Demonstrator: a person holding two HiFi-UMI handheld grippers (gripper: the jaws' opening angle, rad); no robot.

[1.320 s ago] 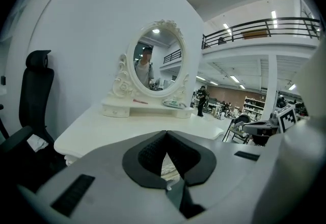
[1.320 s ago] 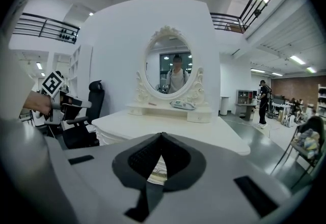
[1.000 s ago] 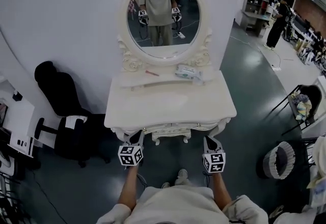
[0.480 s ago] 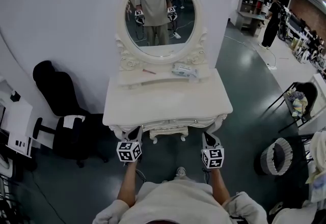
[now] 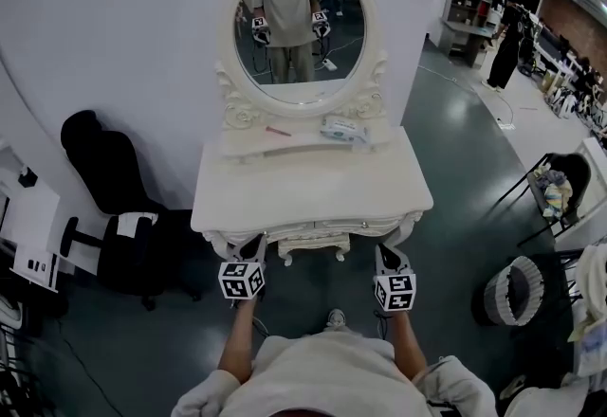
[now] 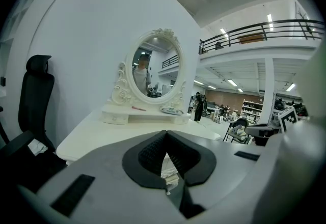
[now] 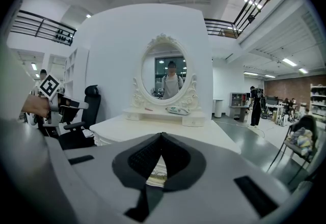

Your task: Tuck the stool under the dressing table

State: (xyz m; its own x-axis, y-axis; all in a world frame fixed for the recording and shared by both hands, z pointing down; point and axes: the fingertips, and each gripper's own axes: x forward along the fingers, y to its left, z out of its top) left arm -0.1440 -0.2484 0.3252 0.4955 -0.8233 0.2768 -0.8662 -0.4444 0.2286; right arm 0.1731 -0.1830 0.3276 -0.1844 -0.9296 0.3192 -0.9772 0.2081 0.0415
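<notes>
While the head view shows the stool [image 5: 313,246] tucked beneath the front edge of the dressing table [image 5: 313,192], both gripper views catch only tabletop and mirror [image 7: 170,78]. The left gripper [image 5: 254,249] and right gripper [image 5: 387,254] hover there, jaws closed on nothing. A black office chair [image 5: 114,197] stands left; the print on the wipes pack [image 5: 343,130] is unreadable.

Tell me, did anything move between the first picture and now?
Nothing really changed. The whole picture only slid a little, as if the head camera shifted. The left gripper and the right gripper stay shut and empty near the front edge of the dressing table. The stool stays tucked under it.
</notes>
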